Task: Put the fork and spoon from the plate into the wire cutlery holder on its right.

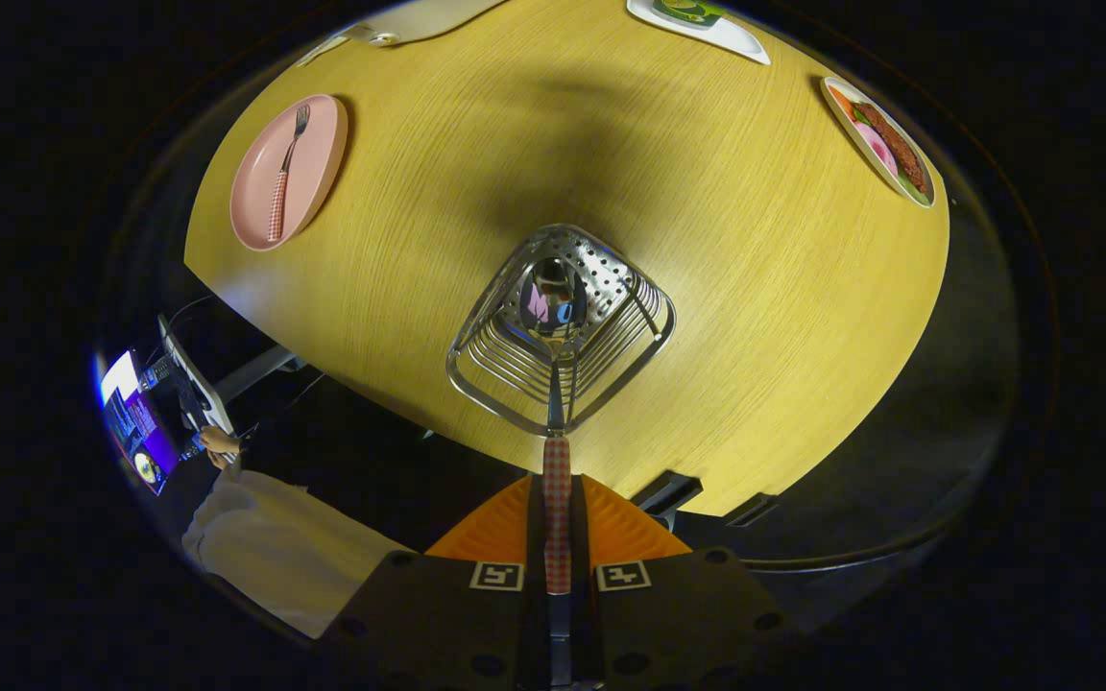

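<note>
My gripper (558, 523) is shut on the checked handle of the spoon (554, 317), looking straight down at the table. The spoon's bowl hangs over the open mouth of the wire cutlery holder (611, 369), which stands on the wooden table (755, 288) directly beneath my fingers. Whether the bowl is inside the holder or just above it, I cannot tell. Far off to the left lies the pink plate (313, 182) with the fork (286, 173) on it; the fork has a matching checked handle.
Two flat printed mats lie at the table's far side, one white (707, 24) and one with food pictures (881, 142). The table's near edge runs just behind the holder. A person's hand (217, 443) and white sleeve (265, 547) sit by a lit screen (135, 427) below the table.
</note>
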### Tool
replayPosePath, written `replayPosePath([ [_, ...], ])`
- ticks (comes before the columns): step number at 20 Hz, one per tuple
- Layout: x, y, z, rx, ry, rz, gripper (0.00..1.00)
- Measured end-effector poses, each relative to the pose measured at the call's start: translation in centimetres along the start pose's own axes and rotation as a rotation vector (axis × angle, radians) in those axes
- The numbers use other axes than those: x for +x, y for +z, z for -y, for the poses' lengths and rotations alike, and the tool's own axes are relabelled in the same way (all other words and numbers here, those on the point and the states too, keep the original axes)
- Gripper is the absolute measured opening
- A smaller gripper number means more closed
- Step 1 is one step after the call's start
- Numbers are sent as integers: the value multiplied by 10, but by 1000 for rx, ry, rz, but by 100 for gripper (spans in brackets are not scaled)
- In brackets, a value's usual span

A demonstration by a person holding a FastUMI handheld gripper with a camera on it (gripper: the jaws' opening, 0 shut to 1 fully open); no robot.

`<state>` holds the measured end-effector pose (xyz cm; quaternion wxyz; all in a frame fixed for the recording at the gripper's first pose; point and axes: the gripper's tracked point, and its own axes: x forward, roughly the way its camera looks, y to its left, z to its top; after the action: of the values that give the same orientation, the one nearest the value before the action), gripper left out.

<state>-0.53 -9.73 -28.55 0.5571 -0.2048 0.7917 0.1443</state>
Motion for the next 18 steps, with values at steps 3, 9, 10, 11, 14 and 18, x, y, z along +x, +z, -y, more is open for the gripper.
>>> replayPosePath([
  [3, -1, 9, 1, 12, 1, 16, 19],
  [9, -25, 20, -4, 44, 43, 190, 96],
  [10, -31, 19, -4, 52, 48, 229, 97],
  [11, -35, 19, -5, 61, 51, 267, 99],
  [14, -50, 14, -12, 103, 65, 378, 99],
  [18, -69, 4, -18, 169, 80, 511, 100],
])
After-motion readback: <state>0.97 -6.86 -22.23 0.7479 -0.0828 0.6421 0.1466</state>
